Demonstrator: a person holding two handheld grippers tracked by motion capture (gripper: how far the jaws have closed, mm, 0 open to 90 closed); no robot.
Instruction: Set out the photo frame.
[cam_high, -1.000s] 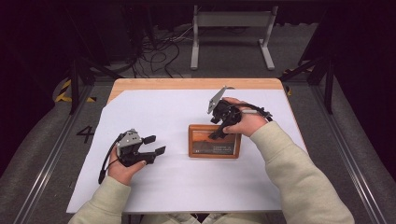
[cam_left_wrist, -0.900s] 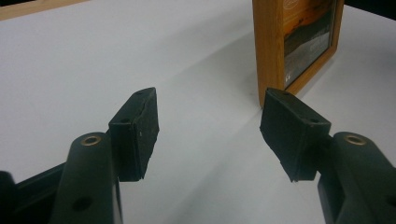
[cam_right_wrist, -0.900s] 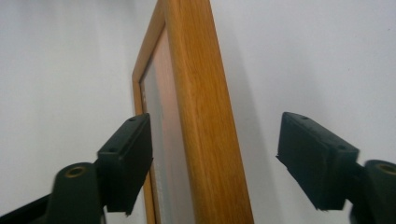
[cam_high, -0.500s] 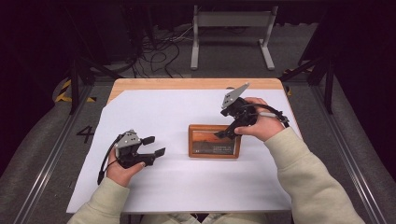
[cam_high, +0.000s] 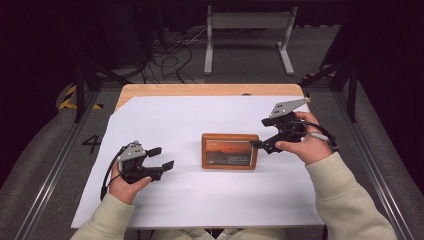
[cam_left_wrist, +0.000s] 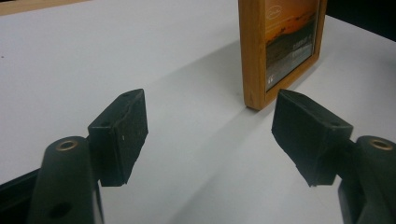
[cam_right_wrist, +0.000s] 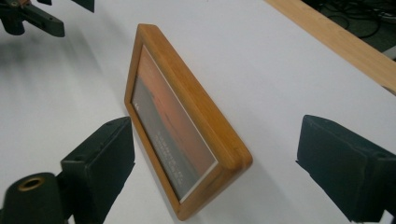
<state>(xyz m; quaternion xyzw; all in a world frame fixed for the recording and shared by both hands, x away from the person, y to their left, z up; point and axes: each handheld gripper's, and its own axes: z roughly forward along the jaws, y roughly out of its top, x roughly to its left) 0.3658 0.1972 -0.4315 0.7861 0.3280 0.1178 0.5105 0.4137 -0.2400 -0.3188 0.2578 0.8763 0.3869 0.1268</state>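
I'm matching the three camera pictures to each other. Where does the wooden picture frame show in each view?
High view: the wooden picture frame stands upright at the middle of the white sheet, between the two hand-held grippers.
Left gripper view: top right, its near corner on the sheet just beyond the open jaws.
Right gripper view: centre, slanting from upper left to lower right, ahead of the open jaws, untouched.
Shared landmark: the white sheet under the frame.

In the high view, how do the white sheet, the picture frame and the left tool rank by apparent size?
1. White sheet, largest by far.
2. Picture frame.
3. Left tool, slightly smaller than the frame; it sits nearer the camera, so this gap is unsure.
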